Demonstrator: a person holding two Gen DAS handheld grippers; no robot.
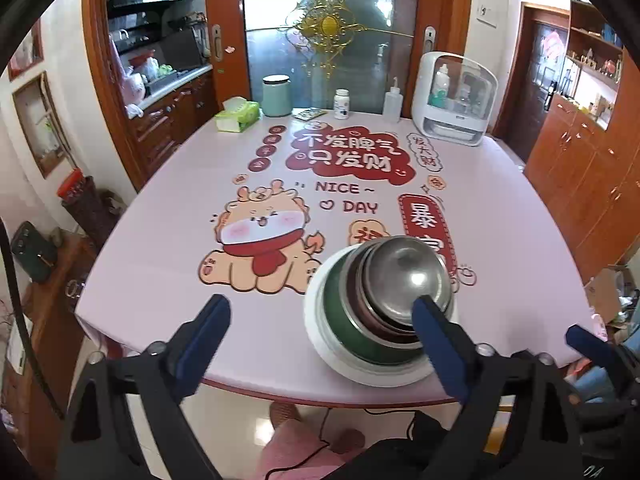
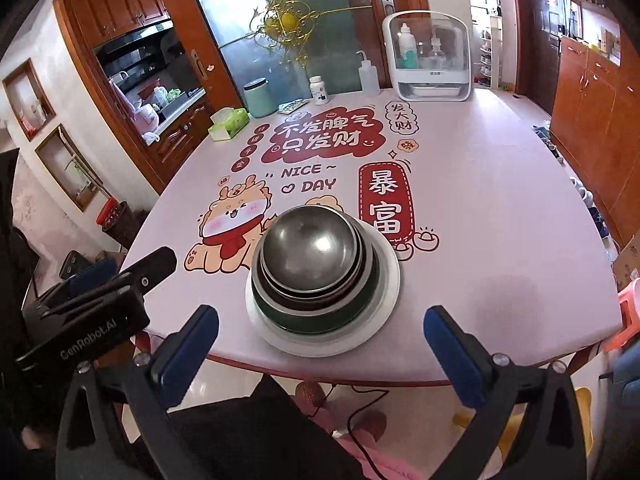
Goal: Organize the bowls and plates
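A stack of dishes stands near the table's front edge. A white plate [image 2: 386,280] is at the bottom, then a dark green bowl [image 2: 320,322], a dark brown dish, and steel bowls [image 2: 312,248] nested on top. My right gripper [image 2: 322,315] hangs open above and in front of the stack, with nothing between its blue pads. My left gripper [image 1: 320,306] is also open and empty; the stack [image 1: 404,276] lies to the right, behind its right finger [image 1: 430,320]. The left gripper's black body [image 2: 100,292] shows at the left in the right wrist view.
The pink printed table [image 1: 160,240] carries a green tissue pack [image 1: 236,116], a mint canister [image 1: 276,96], a pill bottle [image 1: 342,104], a squeeze bottle [image 1: 392,104] and a white box with a clear lid [image 1: 454,100] along its far edge. Wooden cabinets stand at the right.
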